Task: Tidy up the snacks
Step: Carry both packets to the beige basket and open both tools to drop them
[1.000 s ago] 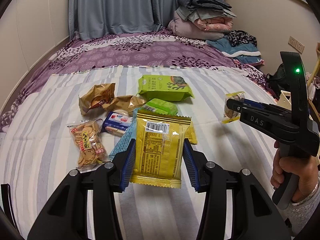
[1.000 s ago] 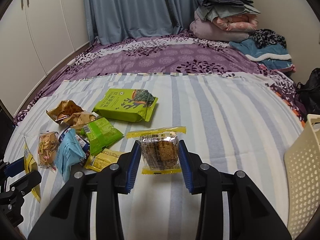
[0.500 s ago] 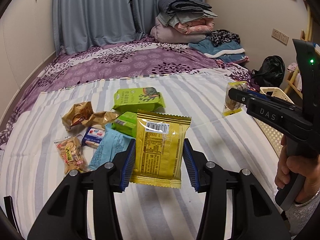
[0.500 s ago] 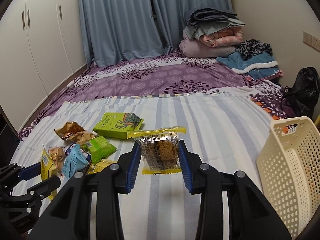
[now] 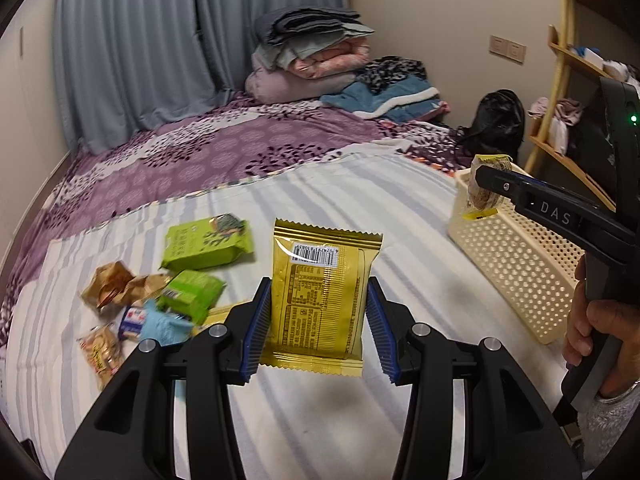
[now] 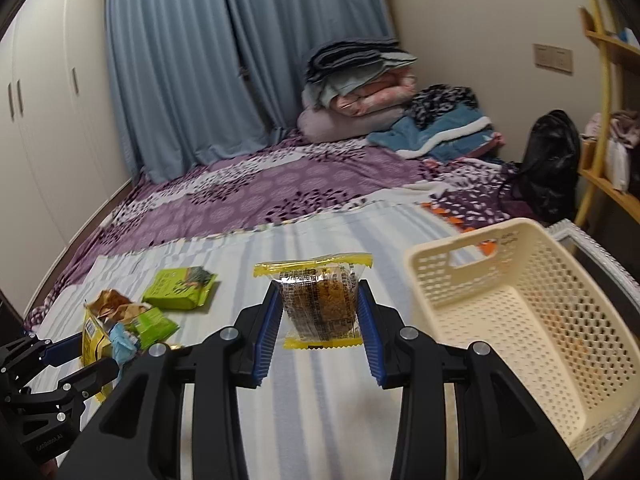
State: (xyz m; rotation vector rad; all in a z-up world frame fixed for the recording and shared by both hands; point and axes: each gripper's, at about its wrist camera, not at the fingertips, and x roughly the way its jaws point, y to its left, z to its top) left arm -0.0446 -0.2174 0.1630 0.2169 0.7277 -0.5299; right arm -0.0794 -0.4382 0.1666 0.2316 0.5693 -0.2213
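On the left of the striped bedspread (image 5: 320,184) lies a loose pile of snacks: a clear pack of small biscuits (image 5: 100,354) nearest the edge, two crumpled brown wrappers (image 5: 116,284) behind it, a light blue packet (image 5: 162,326), a small green packet (image 5: 192,294), and, farther back, a larger green pouch (image 5: 208,242) lying flat by itself.

Moving right, the left gripper (image 5: 318,318) is pinching a gold foil packet (image 5: 322,292) between its blue-padded fingers (image 5: 258,326). The packet stands upright, gripped by its two side edges, barcode and printed label facing the camera, lifted clear of the bed. Its top and bottom seams stick out above and below the pads.

Further right, the right gripper (image 6: 320,320) is clamped on a yellow-edged clear snack pack (image 6: 320,306) with a dark brown cake visible inside. It too is held upright by its sides, above the bedspread. In the left wrist view this pack sits in front of the near rim of the basket.

At the far right, a cream perforated plastic basket (image 6: 520,320) rests on the bed, just beside the right gripper's load. Its inside is mostly bare; a few small orange specks show on the floor, too blurred to identify.
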